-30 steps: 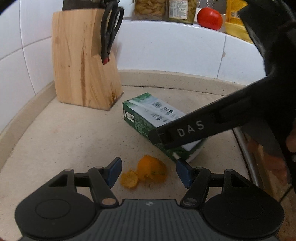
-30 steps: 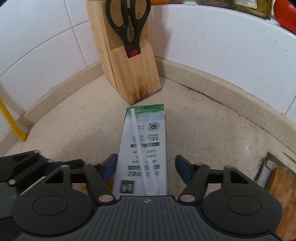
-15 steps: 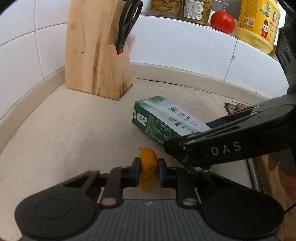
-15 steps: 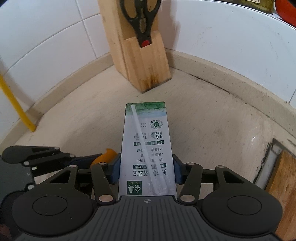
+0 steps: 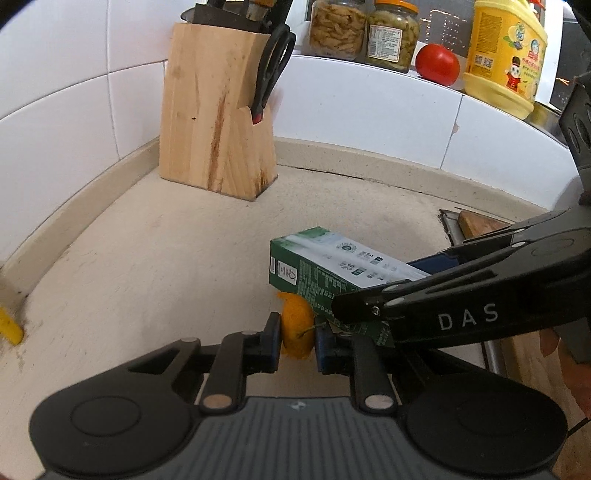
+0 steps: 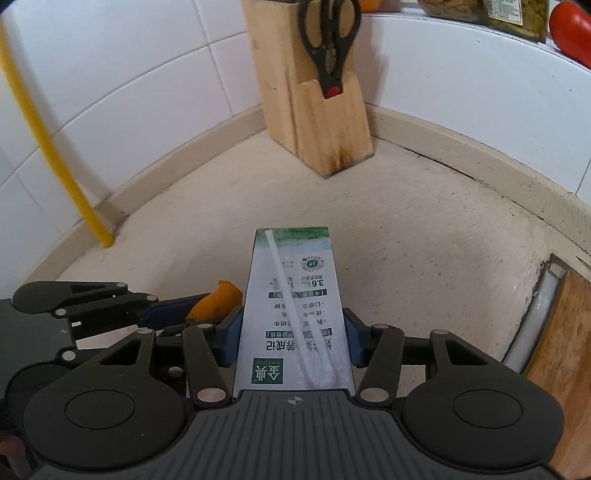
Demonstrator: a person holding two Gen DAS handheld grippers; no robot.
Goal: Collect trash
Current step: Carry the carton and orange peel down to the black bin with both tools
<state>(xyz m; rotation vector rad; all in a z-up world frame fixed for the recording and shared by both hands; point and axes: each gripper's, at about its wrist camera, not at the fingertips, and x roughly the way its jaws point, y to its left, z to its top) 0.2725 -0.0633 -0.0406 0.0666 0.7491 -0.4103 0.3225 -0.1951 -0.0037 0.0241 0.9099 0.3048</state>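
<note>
My left gripper (image 5: 297, 341) is shut on a piece of orange peel (image 5: 297, 326), held just above the beige counter. The same orange peel (image 6: 218, 304) shows at lower left in the right wrist view, between the left gripper's blue pads. My right gripper (image 6: 291, 341) is shut on a green and white milk carton (image 6: 295, 306) with a straw taped to its top face; its pads press both long sides. In the left wrist view the milk carton (image 5: 332, 271) is lifted off the counter, right next to the peel.
A wooden knife block (image 5: 218, 122) with black scissors (image 5: 271, 74) stands in the back corner. A ledge carries two jars (image 5: 364, 29), a tomato (image 5: 437, 62) and a yellow bottle (image 5: 506, 55). A wooden board (image 6: 561, 354) lies at the right, a yellow pipe (image 6: 51, 147) at the left.
The left gripper closed on the orange peel and the right gripper closed on the carton. Both have lifted their loads and drawn back from the knife block.
</note>
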